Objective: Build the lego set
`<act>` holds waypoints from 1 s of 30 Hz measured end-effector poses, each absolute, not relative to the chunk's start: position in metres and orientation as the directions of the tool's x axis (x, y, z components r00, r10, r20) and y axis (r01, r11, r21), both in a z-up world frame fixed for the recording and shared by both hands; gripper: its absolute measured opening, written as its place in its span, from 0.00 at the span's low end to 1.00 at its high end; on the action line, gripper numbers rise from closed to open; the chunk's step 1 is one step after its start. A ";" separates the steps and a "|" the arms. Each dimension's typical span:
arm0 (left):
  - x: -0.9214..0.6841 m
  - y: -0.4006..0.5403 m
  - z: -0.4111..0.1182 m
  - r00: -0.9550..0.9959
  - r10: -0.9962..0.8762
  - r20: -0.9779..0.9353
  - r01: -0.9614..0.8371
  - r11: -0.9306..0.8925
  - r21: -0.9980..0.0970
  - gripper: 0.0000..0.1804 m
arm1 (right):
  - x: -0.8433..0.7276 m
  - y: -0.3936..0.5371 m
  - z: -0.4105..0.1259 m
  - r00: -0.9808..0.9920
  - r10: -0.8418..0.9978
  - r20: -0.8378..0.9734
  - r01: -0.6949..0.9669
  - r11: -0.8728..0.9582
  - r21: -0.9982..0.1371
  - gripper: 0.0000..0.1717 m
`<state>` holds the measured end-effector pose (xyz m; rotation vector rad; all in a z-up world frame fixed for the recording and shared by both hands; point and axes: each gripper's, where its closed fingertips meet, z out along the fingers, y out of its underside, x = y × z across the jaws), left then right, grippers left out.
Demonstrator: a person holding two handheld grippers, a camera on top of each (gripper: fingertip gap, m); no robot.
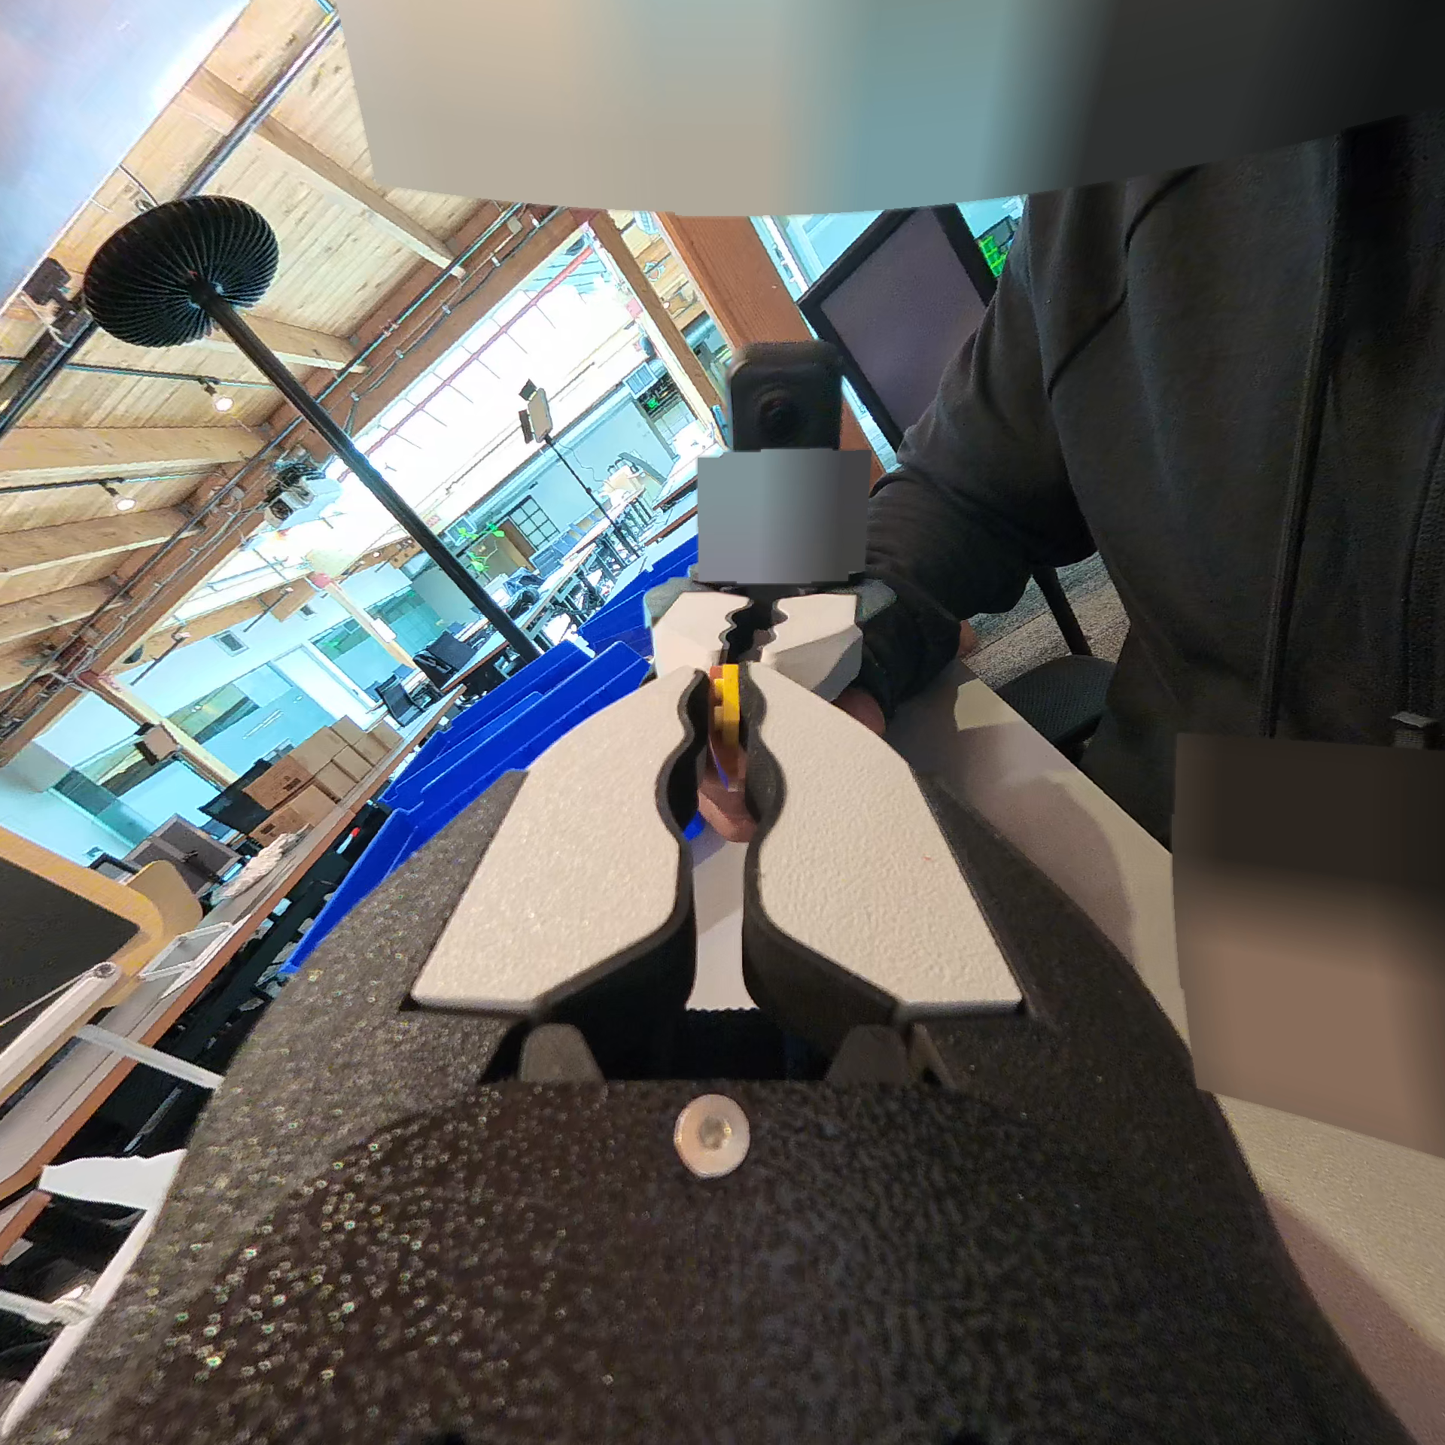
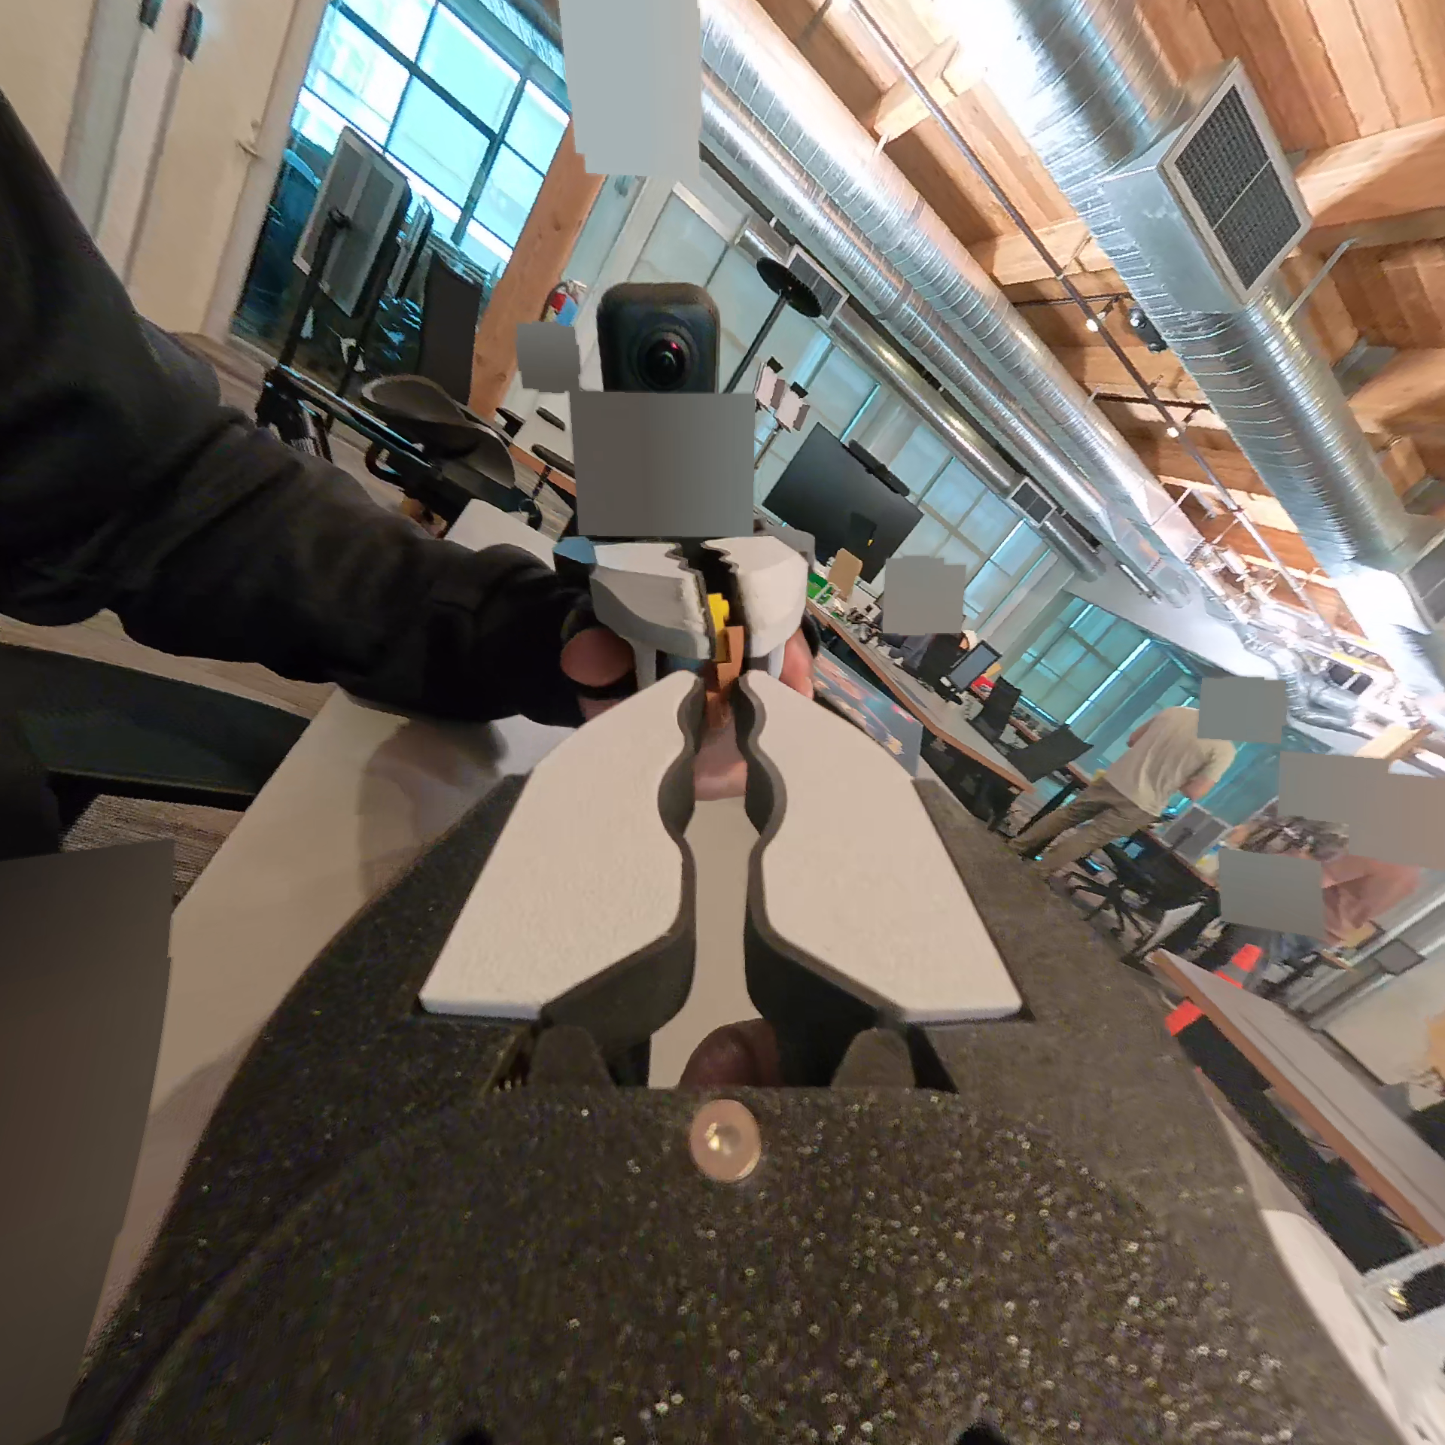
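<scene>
Wooden ceiling beams, a silver air duct (image 2: 1016, 258) and big windows fill the background of a large workshop room, and a pale grey tabletop (image 1: 1040, 790) lies under both tools. Blue bins (image 1: 500, 727) stand in a row at the far side of it. Both tongs meet tip to tip above the tabletop, each one held by a hand in a dark fingerless glove (image 2: 539, 665). The left tongs (image 1: 726, 704) are almost closed, with only a narrow slit, and they press on a small yellow block (image 1: 729, 692) that is joined to an orange-brown block (image 2: 723, 672). The right tongs (image 2: 719, 700) are also almost closed, and their pads pinch the orange-brown block. The two joined blocks hang in the air between the two tools, not touching the tabletop.
</scene>
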<state>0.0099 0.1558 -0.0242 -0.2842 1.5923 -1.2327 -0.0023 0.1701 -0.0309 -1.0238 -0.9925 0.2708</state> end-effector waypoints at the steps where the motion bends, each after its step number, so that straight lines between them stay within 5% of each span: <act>1: 0.010 0.156 -0.024 -0.414 -0.703 -0.578 0.383 0.442 -0.811 0.04 | -0.002 0.171 -0.031 0.560 0.602 0.569 0.249 0.534 -0.808 0.04; 7: 0.001 0.163 -0.005 -0.374 -0.751 -0.544 0.444 0.371 -0.816 0.04 | 0.004 0.174 -0.037 0.566 0.568 0.598 0.297 0.535 -0.791 0.02; 17: 0.033 0.198 -0.050 -0.389 -0.664 -0.638 0.256 0.587 -0.768 0.04 | 0.015 0.175 -0.053 0.460 0.431 0.777 0.421 0.664 -0.618 0.01; 30: 0.029 0.171 -0.068 -0.512 -0.716 -0.475 0.196 0.440 -0.876 0.04 | 0.024 0.152 -0.045 0.528 0.693 0.491 0.145 0.496 -0.856 0.01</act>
